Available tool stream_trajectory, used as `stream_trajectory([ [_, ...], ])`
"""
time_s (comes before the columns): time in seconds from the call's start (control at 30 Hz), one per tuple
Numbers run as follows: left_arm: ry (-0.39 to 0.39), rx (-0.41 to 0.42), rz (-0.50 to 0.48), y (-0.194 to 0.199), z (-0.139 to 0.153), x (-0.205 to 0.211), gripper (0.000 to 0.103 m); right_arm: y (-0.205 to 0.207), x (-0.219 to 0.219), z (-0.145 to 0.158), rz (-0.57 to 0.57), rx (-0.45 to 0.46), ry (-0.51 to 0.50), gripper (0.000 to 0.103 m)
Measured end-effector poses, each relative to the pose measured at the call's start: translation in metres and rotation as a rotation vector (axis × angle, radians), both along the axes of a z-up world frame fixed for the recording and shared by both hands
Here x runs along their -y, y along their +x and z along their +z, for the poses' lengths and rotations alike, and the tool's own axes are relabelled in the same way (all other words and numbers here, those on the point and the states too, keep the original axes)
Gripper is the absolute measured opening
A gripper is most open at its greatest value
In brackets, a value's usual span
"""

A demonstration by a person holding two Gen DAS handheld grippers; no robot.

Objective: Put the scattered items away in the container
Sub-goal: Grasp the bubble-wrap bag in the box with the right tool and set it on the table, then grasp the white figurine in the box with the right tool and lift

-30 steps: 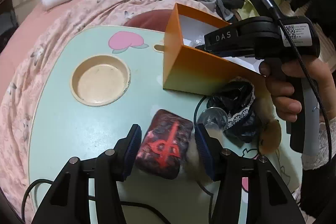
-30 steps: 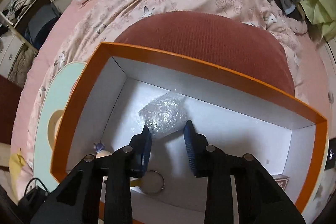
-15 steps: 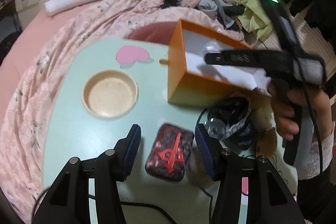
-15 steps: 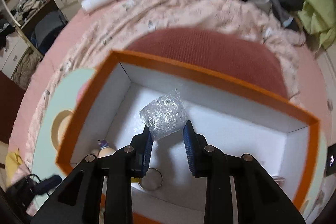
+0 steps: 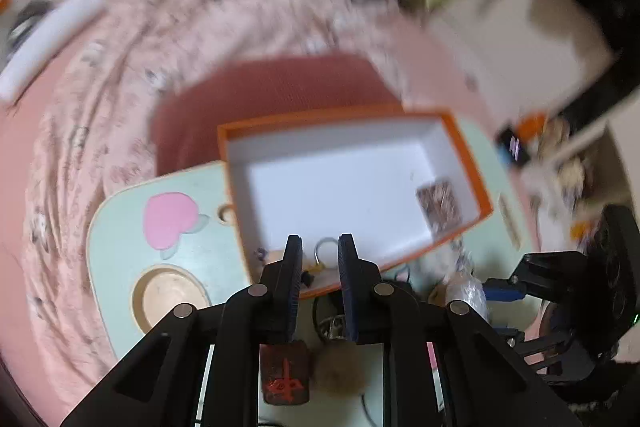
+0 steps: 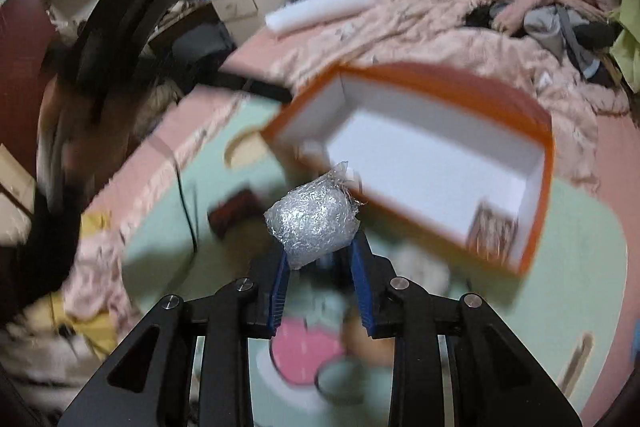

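Orange box (image 5: 352,187) holds few items; right claw (image 6: 320,267) grips foil ball (image 6: 312,223); left claw (image 5: 319,283) closed, empty; red pouch (image 5: 286,373) remains on table (image 5: 120,227).

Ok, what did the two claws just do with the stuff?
The left claw closed on nothing and lifted off the dark red pouch with the red symbol, toward the orange cardboard box. The right claw pulled back from over the box, keeping its crinkly silver foil ball. Pouch and box stayed put.

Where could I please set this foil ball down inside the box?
The box has bare white floor across its middle and along the far wall. It is crowded at the right end, by the packet, and in the near left corner, around the ring.
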State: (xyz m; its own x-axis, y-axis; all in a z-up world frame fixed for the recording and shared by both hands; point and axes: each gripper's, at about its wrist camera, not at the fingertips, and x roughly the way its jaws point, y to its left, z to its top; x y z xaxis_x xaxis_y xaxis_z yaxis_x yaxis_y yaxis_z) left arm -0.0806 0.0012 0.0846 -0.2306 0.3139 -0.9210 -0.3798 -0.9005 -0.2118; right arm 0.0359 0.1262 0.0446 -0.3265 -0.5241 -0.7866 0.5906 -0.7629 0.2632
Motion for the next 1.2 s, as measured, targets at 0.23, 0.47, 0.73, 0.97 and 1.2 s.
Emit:
stream_trajectory([
  [0.23,-0.181,0.196,-0.029,-0.024,-0.038,-0.031,0.023,0.002,-0.014,-0.019,-0.100,0.004,-0.012,0.034],
  [0.47,-0.266,0.259,0.002,-0.034,-0.058,-0.047,0.047,0.005,-0.027,-0.013,-0.113,-0.013,-0.079,0.039],
  [0.73,-0.052,0.095,0.048,-0.028,-0.009,-0.039,0.047,0.000,-0.038,-0.006,-0.108,-0.011,-0.116,0.039],
  [0.97,0.104,-0.215,0.268,0.031,0.055,0.042,0.064,-0.069,-0.005,0.009,-0.019,0.157,-0.175,0.039],
  [1.2,0.176,-0.136,0.385,0.076,0.010,0.097,0.064,-0.148,0.071,-0.040,0.054,0.492,-0.042,0.039],
])
